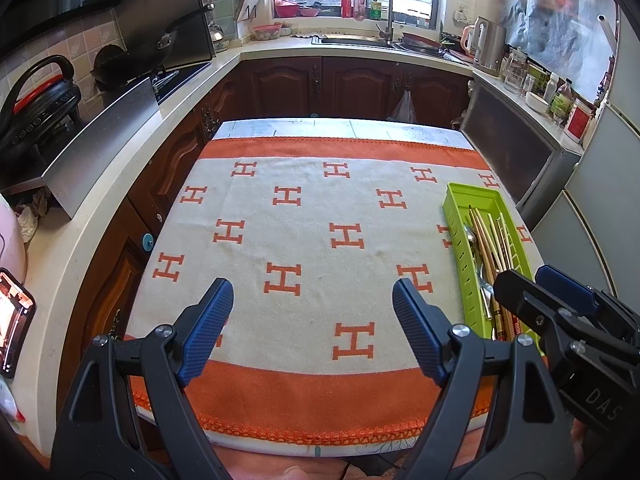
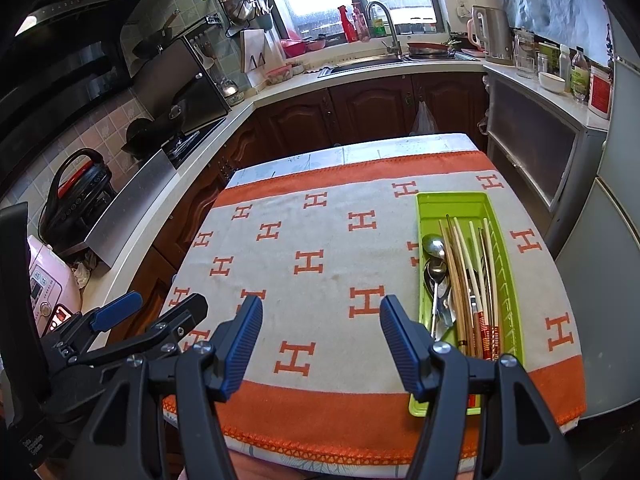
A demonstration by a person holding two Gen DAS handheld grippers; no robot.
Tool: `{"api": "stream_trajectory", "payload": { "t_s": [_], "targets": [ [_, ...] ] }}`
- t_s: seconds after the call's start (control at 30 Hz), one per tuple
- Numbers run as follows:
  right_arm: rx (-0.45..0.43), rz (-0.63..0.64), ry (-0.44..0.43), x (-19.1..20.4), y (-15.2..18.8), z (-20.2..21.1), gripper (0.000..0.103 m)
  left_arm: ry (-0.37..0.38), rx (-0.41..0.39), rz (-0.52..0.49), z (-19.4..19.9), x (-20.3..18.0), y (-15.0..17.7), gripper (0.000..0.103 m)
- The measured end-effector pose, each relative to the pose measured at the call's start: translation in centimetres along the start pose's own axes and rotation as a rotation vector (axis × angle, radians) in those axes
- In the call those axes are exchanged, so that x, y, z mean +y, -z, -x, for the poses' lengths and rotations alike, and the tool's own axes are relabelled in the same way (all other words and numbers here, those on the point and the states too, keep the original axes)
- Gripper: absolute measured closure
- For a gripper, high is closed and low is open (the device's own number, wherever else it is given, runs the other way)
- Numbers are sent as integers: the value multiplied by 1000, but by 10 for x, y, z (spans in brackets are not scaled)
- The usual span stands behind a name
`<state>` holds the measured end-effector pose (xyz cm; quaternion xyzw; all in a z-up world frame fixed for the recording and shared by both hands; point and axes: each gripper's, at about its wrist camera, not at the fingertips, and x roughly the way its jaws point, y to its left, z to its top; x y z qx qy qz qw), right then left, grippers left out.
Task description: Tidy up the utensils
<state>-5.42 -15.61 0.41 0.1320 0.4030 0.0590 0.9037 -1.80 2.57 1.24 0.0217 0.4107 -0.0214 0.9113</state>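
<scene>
A green utensil tray (image 2: 452, 202) lies on the right side of the table, also in the left wrist view (image 1: 472, 196). It holds metal spoons (image 2: 434, 248), several chopsticks (image 2: 464, 256) and other utensils; the chopsticks also show in the left wrist view (image 1: 486, 236). My left gripper (image 1: 313, 296) is open and empty above the table's near edge, left of the tray. My right gripper (image 2: 321, 312) is open and empty, just left of the tray's near end. Each gripper shows in the other's view: the right one (image 1: 532, 280) over the tray's near end, the left one (image 2: 160, 306) at the table's left edge.
The table carries a white and orange cloth with H marks (image 2: 312, 264). A counter with a rice cooker (image 2: 48, 284) and a stove (image 2: 188, 140) runs along the left. A sink (image 2: 384, 58) is at the back. A cabinet (image 2: 532, 140) and a fridge (image 2: 600, 240) stand on the right.
</scene>
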Motion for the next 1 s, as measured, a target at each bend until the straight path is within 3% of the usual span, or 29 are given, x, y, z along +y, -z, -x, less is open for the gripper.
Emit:
{"api": "stream_trajectory", "payload": {
  "t_s": [1.0],
  "targets": [
    [55,26,29,21,-4,-18,42,14,11,12,-13,13,8,23]
  ]
}}
